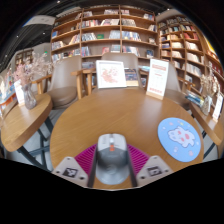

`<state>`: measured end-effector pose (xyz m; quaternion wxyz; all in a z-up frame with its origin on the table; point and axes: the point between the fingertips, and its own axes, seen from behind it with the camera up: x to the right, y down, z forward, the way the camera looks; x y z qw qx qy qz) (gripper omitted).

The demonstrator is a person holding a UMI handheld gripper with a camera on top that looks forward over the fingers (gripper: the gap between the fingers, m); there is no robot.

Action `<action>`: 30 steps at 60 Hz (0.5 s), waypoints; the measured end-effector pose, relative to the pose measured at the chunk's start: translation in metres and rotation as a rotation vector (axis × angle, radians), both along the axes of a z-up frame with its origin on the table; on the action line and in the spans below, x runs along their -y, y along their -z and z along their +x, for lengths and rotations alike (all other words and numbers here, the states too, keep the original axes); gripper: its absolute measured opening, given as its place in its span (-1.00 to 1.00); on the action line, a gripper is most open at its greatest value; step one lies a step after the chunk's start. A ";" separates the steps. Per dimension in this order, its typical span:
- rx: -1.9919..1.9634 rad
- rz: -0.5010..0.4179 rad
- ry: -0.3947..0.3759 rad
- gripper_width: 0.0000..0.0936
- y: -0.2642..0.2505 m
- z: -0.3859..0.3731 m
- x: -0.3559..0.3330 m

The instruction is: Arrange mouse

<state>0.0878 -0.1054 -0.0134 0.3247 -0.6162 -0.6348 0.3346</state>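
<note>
A grey computer mouse [111, 155] with an orange scroll wheel sits between my two fingers, its nose pointing away from me. Both magenta pads [87, 157] press against its sides, so my gripper [111, 162] is shut on it. It is held above the near part of a round wooden table [110, 120]. A round blue mouse mat [181, 138] with a white cartoon figure lies on the table to the right, ahead of the right finger.
A propped picture book [111, 73] and a white sign card [157, 77] stand at the table's far edge. Wooden chairs [64, 80] stand behind. Another table [22, 118] is at the left. Bookshelves [105, 28] line the back wall.
</note>
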 end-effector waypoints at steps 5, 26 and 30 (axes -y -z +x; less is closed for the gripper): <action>0.010 -0.024 0.000 -0.05 -0.001 0.002 -0.002; -0.081 -0.062 0.046 -0.06 -0.104 -0.010 -0.076; -0.106 -0.047 0.085 -0.06 -0.121 -0.021 -0.116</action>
